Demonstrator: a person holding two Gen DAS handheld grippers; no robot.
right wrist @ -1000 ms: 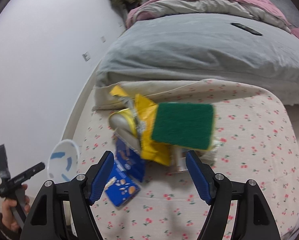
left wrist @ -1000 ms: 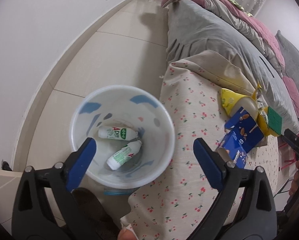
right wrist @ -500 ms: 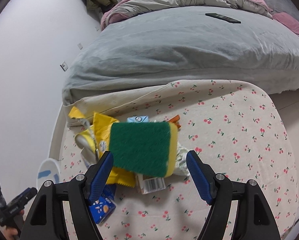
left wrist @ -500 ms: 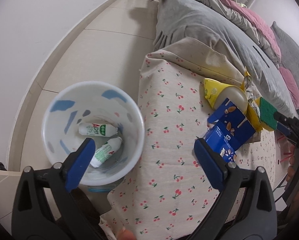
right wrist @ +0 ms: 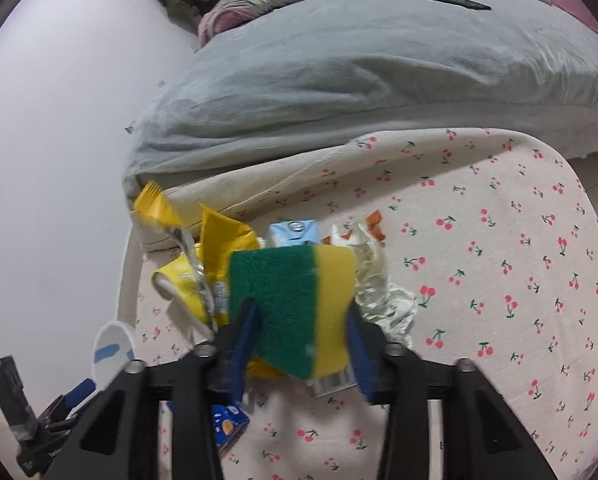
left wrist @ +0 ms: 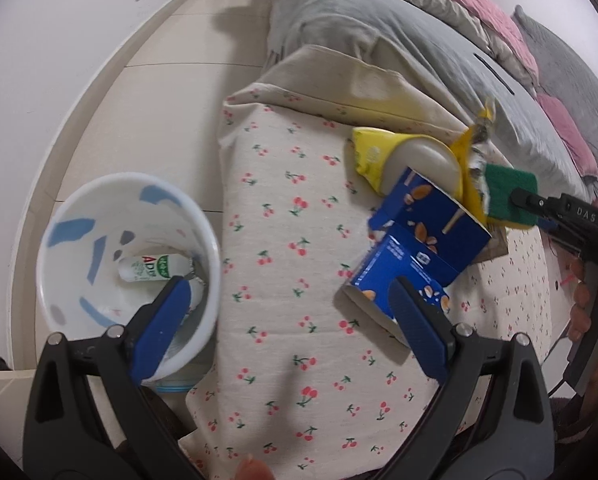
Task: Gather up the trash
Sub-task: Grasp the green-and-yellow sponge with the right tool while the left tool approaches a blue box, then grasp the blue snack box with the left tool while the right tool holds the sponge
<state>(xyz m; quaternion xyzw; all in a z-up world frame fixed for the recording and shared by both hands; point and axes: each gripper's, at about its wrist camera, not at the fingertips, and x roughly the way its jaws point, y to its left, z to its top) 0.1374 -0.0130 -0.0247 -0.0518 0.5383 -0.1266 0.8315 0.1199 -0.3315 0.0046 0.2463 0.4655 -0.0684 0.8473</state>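
Clamping the sponge (right wrist: 295, 308), the right gripper (right wrist: 301, 340) hides litter behind; left gripper (left wrist: 291, 320) gapes, masking a bin (left wrist: 79, 216) bottle at 8 o'clock.

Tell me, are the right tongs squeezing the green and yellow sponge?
Touching. In the right wrist view, the right tongs have both blue fingers pressed against the sides of the sponge, with no gap showing.

Rough green-and-yellow foam sponge (right wrist: 295, 308), glossy blue cardboard carton (left wrist: 427, 236), matt cherry-print cloth (left wrist: 299, 264), smooth white plastic bin (left wrist: 79, 272).
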